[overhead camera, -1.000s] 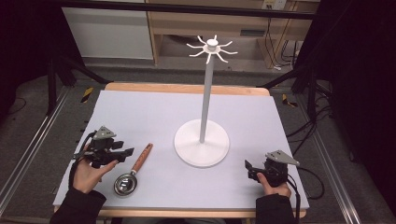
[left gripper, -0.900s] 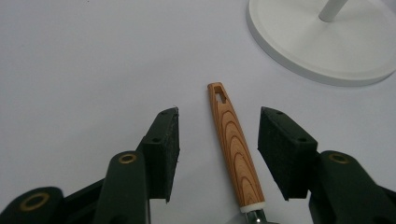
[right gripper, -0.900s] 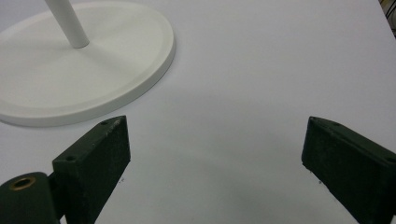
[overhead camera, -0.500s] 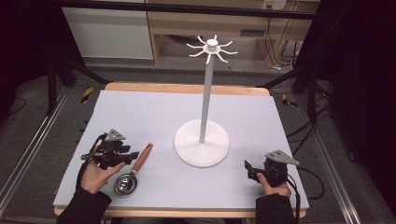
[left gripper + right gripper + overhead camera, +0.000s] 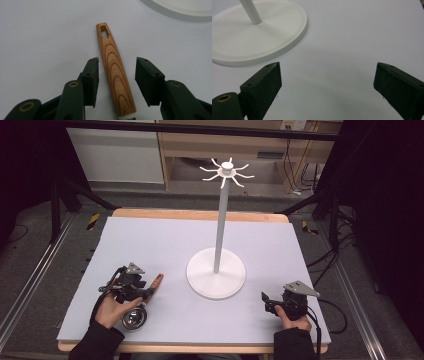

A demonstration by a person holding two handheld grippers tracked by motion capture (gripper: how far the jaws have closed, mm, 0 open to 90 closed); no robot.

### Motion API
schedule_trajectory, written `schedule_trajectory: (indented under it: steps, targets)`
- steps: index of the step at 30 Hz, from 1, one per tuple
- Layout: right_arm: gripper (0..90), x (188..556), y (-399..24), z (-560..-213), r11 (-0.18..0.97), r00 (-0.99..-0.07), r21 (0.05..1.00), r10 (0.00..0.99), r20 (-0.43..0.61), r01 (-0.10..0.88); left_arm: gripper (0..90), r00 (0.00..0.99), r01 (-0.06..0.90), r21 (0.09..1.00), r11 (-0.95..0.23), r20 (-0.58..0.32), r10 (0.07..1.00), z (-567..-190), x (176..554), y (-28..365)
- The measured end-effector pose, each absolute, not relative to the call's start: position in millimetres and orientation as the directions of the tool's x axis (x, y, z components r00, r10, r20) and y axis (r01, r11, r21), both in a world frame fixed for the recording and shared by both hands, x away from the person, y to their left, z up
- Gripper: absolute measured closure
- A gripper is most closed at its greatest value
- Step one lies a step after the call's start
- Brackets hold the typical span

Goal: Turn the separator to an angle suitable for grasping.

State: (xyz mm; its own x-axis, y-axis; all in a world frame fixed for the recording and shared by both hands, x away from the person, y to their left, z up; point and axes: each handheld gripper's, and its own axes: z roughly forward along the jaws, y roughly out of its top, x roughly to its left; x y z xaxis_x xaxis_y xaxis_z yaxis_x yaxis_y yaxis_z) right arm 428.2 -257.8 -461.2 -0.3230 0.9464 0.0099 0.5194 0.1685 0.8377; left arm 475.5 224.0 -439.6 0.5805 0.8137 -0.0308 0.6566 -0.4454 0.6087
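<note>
I'm closing in on the ladle [image 5: 136, 312] lying left of the stand [image 5: 216, 279]: left gripper [image 5: 117, 75] straddles its wooden handle [image 5: 115, 72], jaws just narrowing, not pinching yet. Next: squeeze, lift. Right gripper [image 5: 327, 82] wide open, empty. Handle stamp faint, unreadable.

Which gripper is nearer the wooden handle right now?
Left. The left gripper straddles the wooden handle, jaws closing in but not yet pressing. The right gripper sits beyond the white stand base, open.
</note>
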Motion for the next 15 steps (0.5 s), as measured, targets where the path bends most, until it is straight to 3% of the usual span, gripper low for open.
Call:
schedule_trajectory:
  steps: [15]
  targets:
    - [8.4, 428.5, -257.4, -461.1, 0.174, -0.328, 0.835, 0.945, 0.008, 0.521, 59.2, 0.582, 0.68, 0.558, -0.475, -0.017, 0.813, -453.9, 479.6, 216.6]
